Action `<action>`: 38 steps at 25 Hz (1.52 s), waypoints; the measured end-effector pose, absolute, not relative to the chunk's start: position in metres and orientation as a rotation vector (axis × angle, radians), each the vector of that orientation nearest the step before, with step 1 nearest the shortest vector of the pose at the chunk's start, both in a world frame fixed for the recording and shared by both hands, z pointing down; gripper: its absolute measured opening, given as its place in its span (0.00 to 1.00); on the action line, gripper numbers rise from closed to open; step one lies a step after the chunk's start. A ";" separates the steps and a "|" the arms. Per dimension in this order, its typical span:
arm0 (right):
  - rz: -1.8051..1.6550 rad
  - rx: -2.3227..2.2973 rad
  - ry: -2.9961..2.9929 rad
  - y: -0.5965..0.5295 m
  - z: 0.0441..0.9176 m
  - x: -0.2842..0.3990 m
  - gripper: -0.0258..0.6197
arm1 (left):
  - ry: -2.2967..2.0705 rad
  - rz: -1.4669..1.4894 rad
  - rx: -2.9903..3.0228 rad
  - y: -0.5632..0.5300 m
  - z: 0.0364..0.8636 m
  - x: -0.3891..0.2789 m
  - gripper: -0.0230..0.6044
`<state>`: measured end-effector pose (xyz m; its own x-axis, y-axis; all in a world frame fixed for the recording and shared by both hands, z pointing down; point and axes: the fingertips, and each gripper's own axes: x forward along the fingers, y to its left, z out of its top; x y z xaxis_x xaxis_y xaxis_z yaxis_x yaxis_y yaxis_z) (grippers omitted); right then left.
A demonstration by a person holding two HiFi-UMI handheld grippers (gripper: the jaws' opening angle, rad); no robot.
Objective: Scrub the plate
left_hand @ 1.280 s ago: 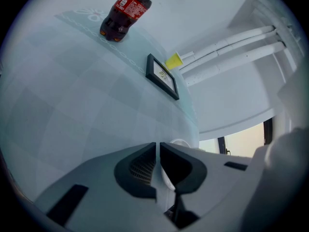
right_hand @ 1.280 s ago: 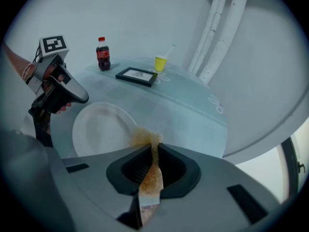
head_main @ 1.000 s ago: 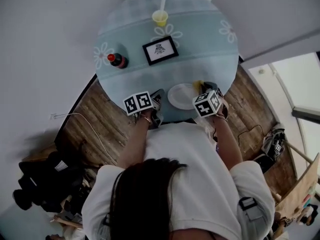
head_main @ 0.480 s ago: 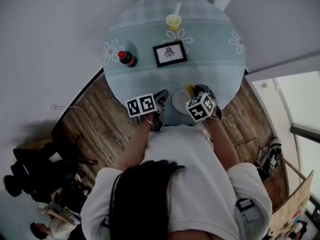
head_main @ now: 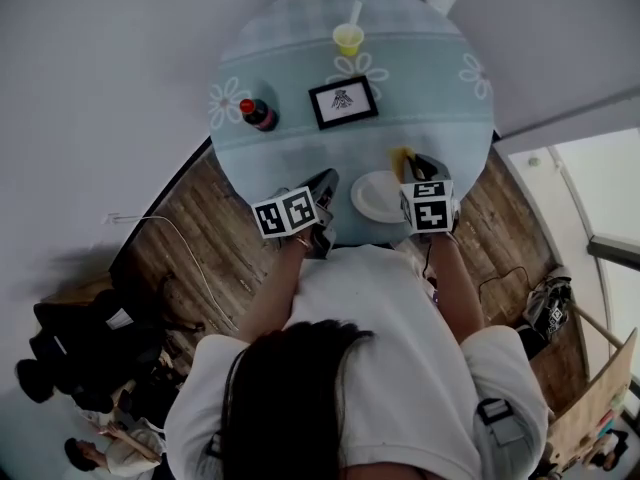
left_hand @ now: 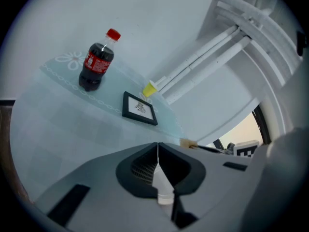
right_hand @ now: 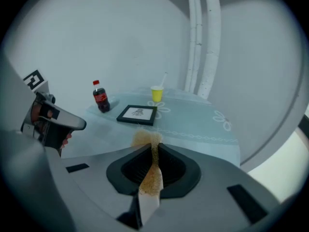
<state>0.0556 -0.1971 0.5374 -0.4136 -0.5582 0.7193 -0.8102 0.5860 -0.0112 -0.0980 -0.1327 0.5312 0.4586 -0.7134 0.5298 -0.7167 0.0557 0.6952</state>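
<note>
Head view: one plate (head_main: 376, 197), one bottle (head_main: 259, 116), one cup (head_main: 348, 40).

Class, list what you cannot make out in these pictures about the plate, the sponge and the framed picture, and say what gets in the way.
Plate: clean or dirty is too small to tell in the head view; neither gripper view shows it.
Sponge: pinched in the right hand-held gripper, whose jaws cover most of it.
Framed picture: its drawing is too small in every view.
</note>
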 end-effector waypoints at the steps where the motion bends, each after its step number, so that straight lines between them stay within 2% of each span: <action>1: 0.483 1.124 -2.132 -0.203 0.532 0.063 0.13 | -1.268 0.019 1.686 -0.136 0.527 -0.098 0.06; 9: 0.546 1.333 -2.083 -0.224 0.516 0.117 0.13 | -1.386 0.177 1.848 -0.150 0.499 -0.091 0.05; 20: 0.639 1.377 -1.970 -0.233 0.548 0.167 0.13 | -1.389 0.240 1.863 -0.151 0.501 -0.077 0.05; 38: 0.721 1.255 -1.940 -0.229 0.589 0.154 0.13 | -1.424 0.259 1.787 -0.144 0.512 -0.088 0.05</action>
<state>0.1540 -0.2290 0.5888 -0.2804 -0.5314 0.7994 -0.9244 0.3738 -0.0757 -0.0877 -0.1444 0.5121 0.3401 -0.7178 0.6075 -0.8857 -0.0275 0.4634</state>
